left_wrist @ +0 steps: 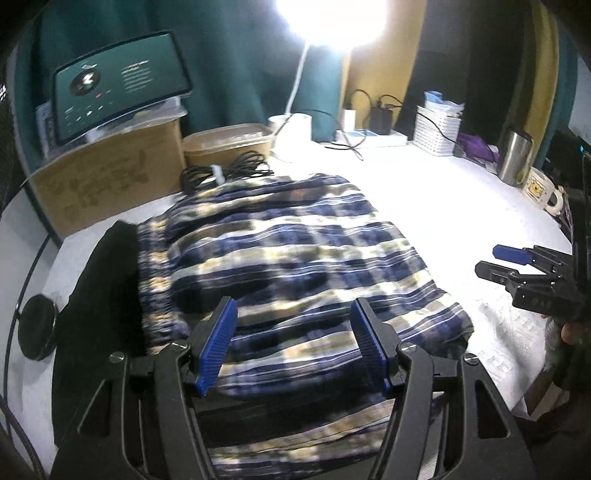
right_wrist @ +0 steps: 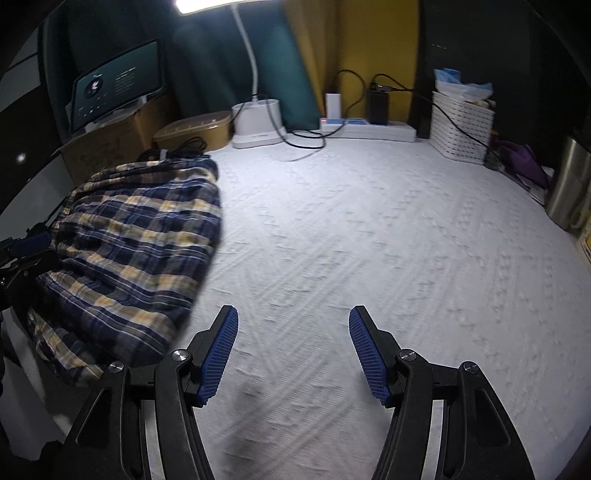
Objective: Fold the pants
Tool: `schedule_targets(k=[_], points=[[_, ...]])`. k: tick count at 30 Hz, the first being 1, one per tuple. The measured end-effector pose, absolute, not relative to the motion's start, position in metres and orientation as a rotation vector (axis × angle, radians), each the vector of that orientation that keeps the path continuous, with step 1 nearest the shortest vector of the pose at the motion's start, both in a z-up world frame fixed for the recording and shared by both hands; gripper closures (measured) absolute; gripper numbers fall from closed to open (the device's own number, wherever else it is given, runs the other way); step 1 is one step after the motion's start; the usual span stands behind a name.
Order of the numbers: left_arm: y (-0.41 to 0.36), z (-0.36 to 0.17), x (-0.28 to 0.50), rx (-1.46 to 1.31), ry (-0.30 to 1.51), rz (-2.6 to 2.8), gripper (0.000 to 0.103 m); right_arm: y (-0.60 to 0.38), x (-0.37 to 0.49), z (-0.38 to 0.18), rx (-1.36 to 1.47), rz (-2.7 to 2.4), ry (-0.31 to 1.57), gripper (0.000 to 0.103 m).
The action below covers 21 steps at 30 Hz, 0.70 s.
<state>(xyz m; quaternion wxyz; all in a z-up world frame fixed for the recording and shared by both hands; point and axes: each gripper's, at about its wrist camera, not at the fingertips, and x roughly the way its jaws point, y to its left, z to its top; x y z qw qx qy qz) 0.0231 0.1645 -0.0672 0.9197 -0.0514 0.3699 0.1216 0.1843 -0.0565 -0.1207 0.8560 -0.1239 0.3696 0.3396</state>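
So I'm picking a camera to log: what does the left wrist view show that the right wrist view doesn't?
Left wrist only: a black cloth beside the plaid pants, and a patterned mug. Right wrist only: the open right tool over bare white tablecloth. Both: the pants, monitor, lamp base, white basket.

the pants (left_wrist: 280,254) lie in a checked blue and yellow heap on the white cloth (left_wrist: 443,206). the left gripper (left_wrist: 293,347) hangs over their near edge with its blue pads (left_wrist: 218,343) apart and nothing between them. the right gripper (left_wrist: 495,260) is off to the right, over bare cloth. a lamp (left_wrist: 332,14) shines behind.
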Motion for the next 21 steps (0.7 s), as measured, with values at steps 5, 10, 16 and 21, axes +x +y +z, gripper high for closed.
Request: schedule_targets(k=[5,10,16,21], points=[[0.149,-0.062,0.032,-0.086,0.758,0.229,0.039,-0.078,0.188,-0.119,-0.239,0.684,0.773,0.038],[0.134,-0.057,0.04,-0.073,0.75,0.201,0.039,-0.096,0.19,-0.116,-0.217,0.659,0.768,0.038],[0.115,-0.054,0.042,-0.086,0.731,0.171,0.039,-0.117,0.183,-0.11,-0.214,0.632,0.751,0.038],[0.097,-0.051,0.042,-0.078,0.712,0.135,0.039,-0.139,0.177,-0.106,-0.202,0.602,0.736,0.038]])
